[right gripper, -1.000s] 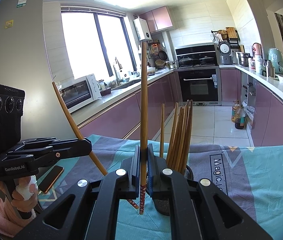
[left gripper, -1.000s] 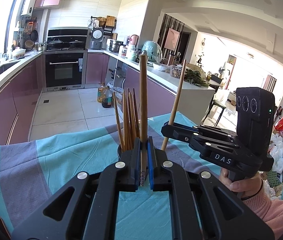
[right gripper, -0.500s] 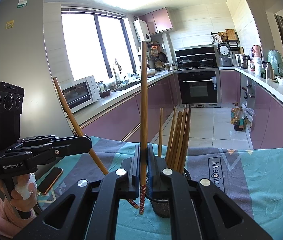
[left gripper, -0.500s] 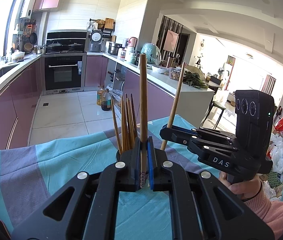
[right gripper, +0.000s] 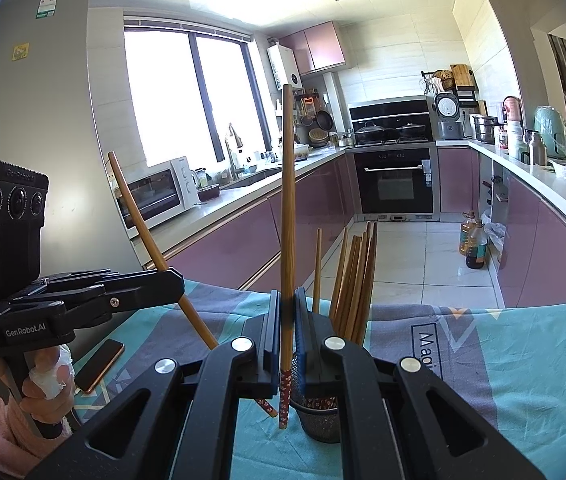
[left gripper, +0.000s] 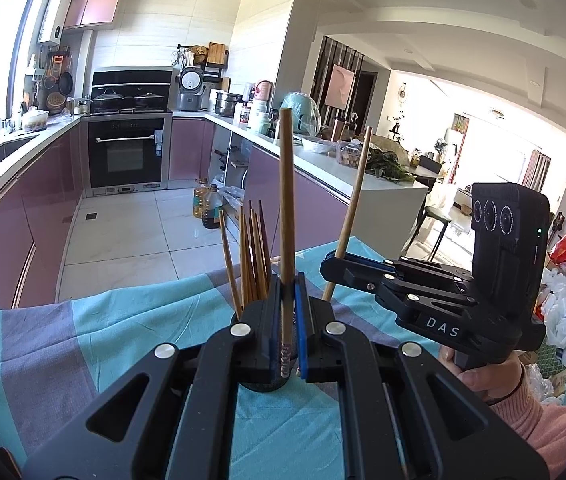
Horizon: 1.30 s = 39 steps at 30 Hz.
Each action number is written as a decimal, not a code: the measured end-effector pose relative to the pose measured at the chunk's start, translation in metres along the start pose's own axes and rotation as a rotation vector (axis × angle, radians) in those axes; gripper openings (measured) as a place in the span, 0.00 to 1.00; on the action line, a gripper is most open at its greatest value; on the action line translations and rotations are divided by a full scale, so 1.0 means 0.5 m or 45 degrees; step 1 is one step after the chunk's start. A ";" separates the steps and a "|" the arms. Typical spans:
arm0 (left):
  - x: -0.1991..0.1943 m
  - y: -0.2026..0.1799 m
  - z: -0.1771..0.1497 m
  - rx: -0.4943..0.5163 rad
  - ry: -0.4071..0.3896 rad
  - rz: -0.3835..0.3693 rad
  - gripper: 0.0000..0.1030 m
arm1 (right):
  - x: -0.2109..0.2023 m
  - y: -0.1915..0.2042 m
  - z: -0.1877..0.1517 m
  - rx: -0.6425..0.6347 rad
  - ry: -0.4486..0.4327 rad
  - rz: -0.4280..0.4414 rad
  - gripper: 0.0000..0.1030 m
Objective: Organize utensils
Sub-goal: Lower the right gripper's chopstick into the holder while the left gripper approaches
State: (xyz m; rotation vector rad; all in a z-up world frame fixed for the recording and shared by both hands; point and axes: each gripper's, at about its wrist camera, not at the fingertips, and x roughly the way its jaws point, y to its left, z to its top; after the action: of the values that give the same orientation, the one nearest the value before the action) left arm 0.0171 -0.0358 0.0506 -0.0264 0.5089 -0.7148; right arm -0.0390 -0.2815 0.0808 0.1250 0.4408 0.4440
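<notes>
Each gripper holds one wooden chopstick with a patterned red end. In the left wrist view my left gripper (left gripper: 288,312) is shut on an upright chopstick (left gripper: 286,200). Just beyond it, several chopsticks (left gripper: 251,256) stand in a dark holder (left gripper: 261,386), which the jaws largely hide. My right gripper (left gripper: 335,266) comes in from the right, shut on a slanted chopstick (left gripper: 353,212). In the right wrist view my right gripper (right gripper: 288,320) grips its upright chopstick (right gripper: 288,200) beside the mesh holder (right gripper: 319,416). The left gripper (right gripper: 175,280) holds a tilted chopstick (right gripper: 143,224).
A teal and grey cloth (right gripper: 503,360) covers the table. A phone (right gripper: 99,364) lies on it near the left hand (right gripper: 47,380). Beyond the table's far edge are the kitchen floor, purple cabinets and an oven (right gripper: 393,184). The right hand (left gripper: 487,376) wears a pink sleeve.
Hardly anything differs. The left gripper has drifted very slightly with its chopstick. Both gripped chopsticks and the holder stand as before.
</notes>
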 end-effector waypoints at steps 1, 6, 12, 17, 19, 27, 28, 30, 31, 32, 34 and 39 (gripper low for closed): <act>-0.001 -0.001 0.000 0.000 -0.001 0.001 0.07 | -0.001 0.000 0.001 -0.001 -0.002 0.000 0.06; 0.004 0.000 0.003 0.000 -0.006 0.004 0.07 | 0.002 0.000 0.009 -0.006 -0.010 -0.002 0.06; -0.002 -0.006 0.002 0.005 -0.017 0.008 0.07 | 0.003 0.001 0.014 -0.006 -0.012 -0.006 0.06; -0.003 -0.012 0.001 0.004 -0.019 0.016 0.07 | 0.007 -0.001 0.019 -0.008 -0.015 -0.013 0.06; -0.004 -0.007 0.005 0.002 -0.019 0.015 0.07 | 0.009 -0.004 0.019 -0.006 -0.014 -0.016 0.06; -0.008 -0.013 0.003 -0.004 -0.010 0.023 0.07 | 0.017 -0.009 0.017 0.004 -0.013 -0.032 0.06; -0.008 -0.013 0.002 -0.006 -0.009 0.023 0.07 | 0.019 -0.008 0.016 0.005 -0.012 -0.032 0.06; -0.007 -0.012 0.006 -0.009 -0.007 0.024 0.07 | 0.023 -0.007 0.017 0.007 -0.012 -0.035 0.06; -0.006 -0.012 0.007 -0.011 -0.006 0.026 0.07 | 0.024 -0.009 0.017 0.009 -0.011 -0.037 0.05; -0.006 -0.013 0.005 -0.014 -0.004 0.028 0.07 | 0.026 -0.011 0.017 0.012 -0.010 -0.039 0.05; -0.001 -0.011 0.012 -0.016 0.000 0.029 0.07 | 0.030 -0.014 0.016 0.017 -0.005 -0.044 0.06; 0.001 -0.013 0.011 -0.028 0.014 0.029 0.07 | 0.038 -0.021 0.014 0.022 0.004 -0.051 0.05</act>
State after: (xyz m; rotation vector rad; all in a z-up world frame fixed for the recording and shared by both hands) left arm 0.0161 -0.0418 0.0565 -0.0369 0.5265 -0.6875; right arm -0.0166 -0.2828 0.0778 0.1322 0.4499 0.4008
